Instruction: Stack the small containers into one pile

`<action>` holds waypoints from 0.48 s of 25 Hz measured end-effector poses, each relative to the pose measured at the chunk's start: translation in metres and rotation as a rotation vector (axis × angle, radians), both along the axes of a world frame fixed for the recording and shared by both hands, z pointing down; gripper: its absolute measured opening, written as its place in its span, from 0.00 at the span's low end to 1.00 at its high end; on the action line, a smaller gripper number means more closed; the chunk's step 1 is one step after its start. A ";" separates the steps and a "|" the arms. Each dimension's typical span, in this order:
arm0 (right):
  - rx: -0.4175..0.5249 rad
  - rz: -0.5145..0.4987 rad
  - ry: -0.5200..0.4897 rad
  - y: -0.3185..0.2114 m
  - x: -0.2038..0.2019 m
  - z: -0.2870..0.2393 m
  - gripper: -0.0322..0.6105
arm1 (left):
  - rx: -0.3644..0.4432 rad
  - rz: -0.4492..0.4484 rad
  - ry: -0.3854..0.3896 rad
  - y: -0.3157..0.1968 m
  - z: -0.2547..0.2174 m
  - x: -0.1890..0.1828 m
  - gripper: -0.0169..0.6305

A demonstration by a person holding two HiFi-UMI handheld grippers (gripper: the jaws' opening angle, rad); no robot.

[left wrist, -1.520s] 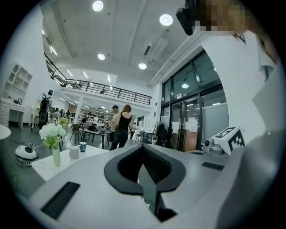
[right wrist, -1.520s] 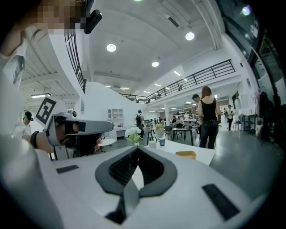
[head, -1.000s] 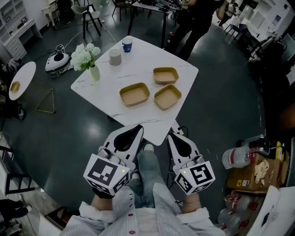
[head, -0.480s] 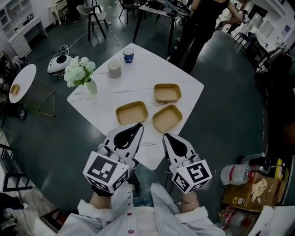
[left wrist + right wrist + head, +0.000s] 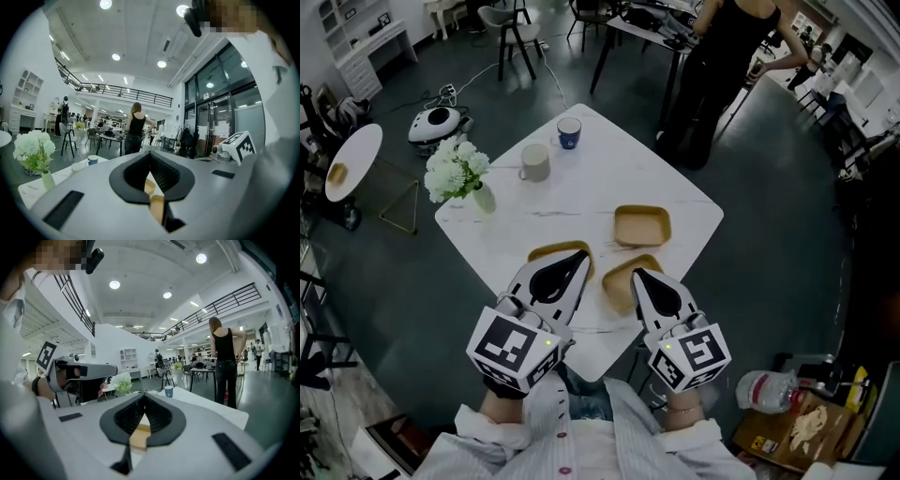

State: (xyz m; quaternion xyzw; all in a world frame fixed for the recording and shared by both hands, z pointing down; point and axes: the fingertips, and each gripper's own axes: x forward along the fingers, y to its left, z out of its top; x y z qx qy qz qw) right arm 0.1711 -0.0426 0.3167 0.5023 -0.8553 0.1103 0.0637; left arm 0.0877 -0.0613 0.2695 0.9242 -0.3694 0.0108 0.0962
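Observation:
Three shallow tan containers lie apart on the white square table (image 5: 581, 187). One container (image 5: 642, 225) sits in the open toward the right corner. A second container (image 5: 617, 279) is partly covered by my right gripper (image 5: 636, 273), and only the edge of the third container (image 5: 542, 254) shows behind my left gripper (image 5: 581, 253). Both grippers hover over the table's near corner, shut and with nothing in them. Between the shut jaws, tan container (image 5: 149, 186) shows in the left gripper view and tan container (image 5: 139, 437) in the right gripper view.
A vase of white flowers (image 5: 457, 173), a beige mug (image 5: 534, 161) and a blue cup (image 5: 569, 132) stand at the table's far left side. A person in black (image 5: 722, 56) stands beyond the far corner. Water bottles (image 5: 764, 389) and a cardboard box lie on the floor at right.
The view has come forward, so the table is nearer. Both grippers now reach over its near corner and cover the two closest containers. Their jaws stay shut.

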 end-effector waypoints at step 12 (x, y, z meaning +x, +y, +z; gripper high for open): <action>-0.053 -0.083 -0.003 -0.034 0.001 0.016 0.07 | -0.042 -0.075 -0.013 -0.029 0.018 -0.006 0.05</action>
